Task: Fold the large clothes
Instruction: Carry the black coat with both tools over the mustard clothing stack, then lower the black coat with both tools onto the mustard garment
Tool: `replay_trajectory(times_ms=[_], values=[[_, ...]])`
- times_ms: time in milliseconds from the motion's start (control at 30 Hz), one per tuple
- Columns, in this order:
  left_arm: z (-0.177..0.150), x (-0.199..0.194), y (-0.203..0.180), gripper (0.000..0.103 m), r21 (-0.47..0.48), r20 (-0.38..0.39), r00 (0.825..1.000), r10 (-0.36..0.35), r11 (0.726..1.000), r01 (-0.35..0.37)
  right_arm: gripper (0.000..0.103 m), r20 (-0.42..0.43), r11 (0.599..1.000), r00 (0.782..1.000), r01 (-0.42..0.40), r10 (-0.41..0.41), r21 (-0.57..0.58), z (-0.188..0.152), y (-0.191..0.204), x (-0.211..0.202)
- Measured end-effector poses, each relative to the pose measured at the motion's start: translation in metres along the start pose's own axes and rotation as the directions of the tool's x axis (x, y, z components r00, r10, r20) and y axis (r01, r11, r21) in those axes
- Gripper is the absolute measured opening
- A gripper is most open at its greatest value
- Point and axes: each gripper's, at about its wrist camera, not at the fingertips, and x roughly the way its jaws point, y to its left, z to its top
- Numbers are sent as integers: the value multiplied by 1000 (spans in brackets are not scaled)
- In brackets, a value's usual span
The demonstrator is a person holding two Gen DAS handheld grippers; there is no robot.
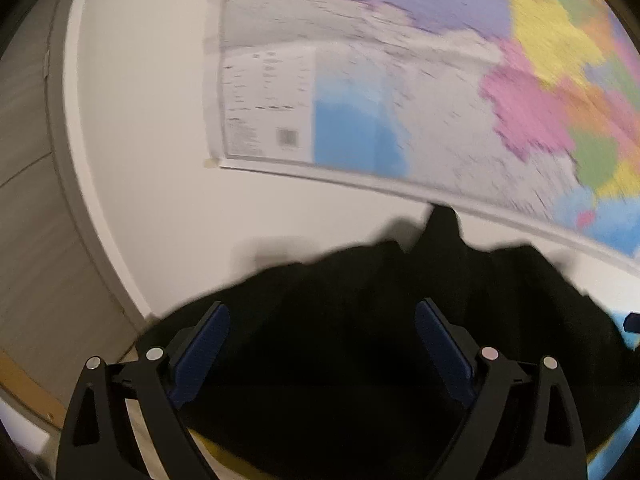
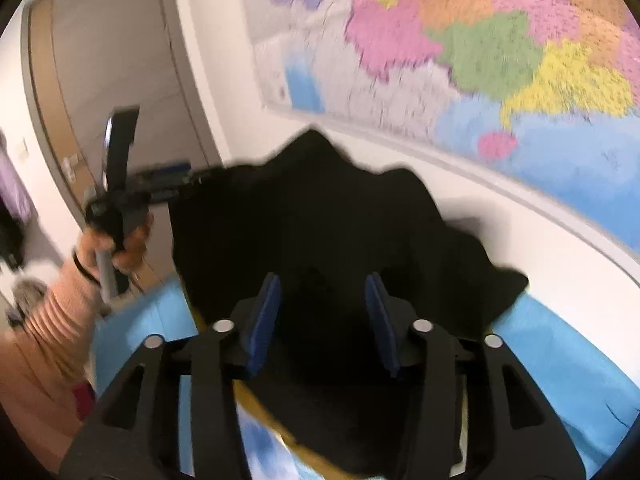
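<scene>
currently i read both wrist views as blurred, so fine detail is limited.

left gripper (image 1: 322, 320): its jaws stand wide apart. the black garment (image 1: 360, 320) lies below and between the blue pads (image 1: 204, 344), but neither pad presses on it. i treat this unit as released. in the right wrist view the same gripper (image 2: 168, 178) shows at the left, gripped by a hand (image 2: 116, 244) with a dark band at the wrist and a ribbed peach sleeve (image 2: 52, 320); its tip sits at the upper left edge of the garment, and i cannot tell whether it touches the cloth.

right gripper (image 2: 324, 300): its jaws are parted to a moderate width, with black cloth showing between and under the pads (image 2: 266, 320). no pad presses on the fabric, so i read it as released.

garment position: the black garment (image 2: 320, 220) is bunched in a heap, peaked at the top, on a light blue surface (image 2: 560, 344) close to the white wall (image 1: 140, 120).

background: a coloured wall map (image 2: 480, 48) hangs above the garment. a grey door (image 2: 112, 60) stands left of the map.
</scene>
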Motion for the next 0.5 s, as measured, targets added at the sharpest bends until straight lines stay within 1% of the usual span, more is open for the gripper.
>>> replay_trajectory(times_ms=[33, 67, 133, 167, 200, 233, 267, 300, 333, 367, 400, 433, 467, 500], values=[[8, 6, 0, 90, 0, -12, 1000, -1, 1000, 1, 57, 2, 1000, 1000, 21, -21, 22, 6, -7, 6], [15, 16, -2, 90, 14, -28, 999, 20, 1000, -19, 57, -6, 998, 999, 43, -43, 53, 11, -13, 14], [24, 36, -8, 89, 50, -81, 996, 40, 998, -36, 57, -49, 986, 997, 70, -63, 154, 20, -38, 35], [25, 47, -11, 88, 70, -110, 992, 55, 996, -47, 57, -74, 978, 995, 81, -68, 191, 23, -47, 44], [27, 58, -13, 85, 81, -135, 987, 88, 994, -78, 57, -94, 966, 991, 111, -92, 233, 24, -59, 54], [27, 69, -16, 84, 95, -166, 980, 109, 991, -94, 57, -106, 958, 989, 125, -101, 259, 24, -67, 60], [26, 79, -18, 84, 104, -204, 975, 92, 992, -72, 59, -120, 949, 990, 108, -76, 295, 23, -73, 66], [25, 87, -19, 84, 106, -246, 967, 58, 994, -33, 64, -138, 939, 990, 62, -16, 339, 21, -78, 75], [24, 95, -21, 84, 112, -286, 957, 40, 994, -8, 75, -153, 934, 988, 33, 24, 357, 20, -80, 82], [21, 105, -24, 84, 137, -320, 944, 77, 990, -34, 74, -172, 943, 985, 44, 14, 331, 19, -78, 89], [20, 109, -27, 85, 155, -333, 937, 100, 987, -50, 73, -176, 951, 984, 64, -11, 303, 19, -74, 93], [19, 113, -30, 81, 175, -342, 933, 116, 983, -58, 60, -179, 955, 984, 59, -6, 292, 18, -72, 96], [19, 114, -35, 78, 198, -335, 932, 135, 978, -70, 36, -177, 959, 984, 42, 8, 281, 18, -70, 96], [20, 115, -37, 71, 203, -331, 933, 142, 976, -77, 27, -166, 961, 986, 37, 9, 272, 17, -69, 94]])
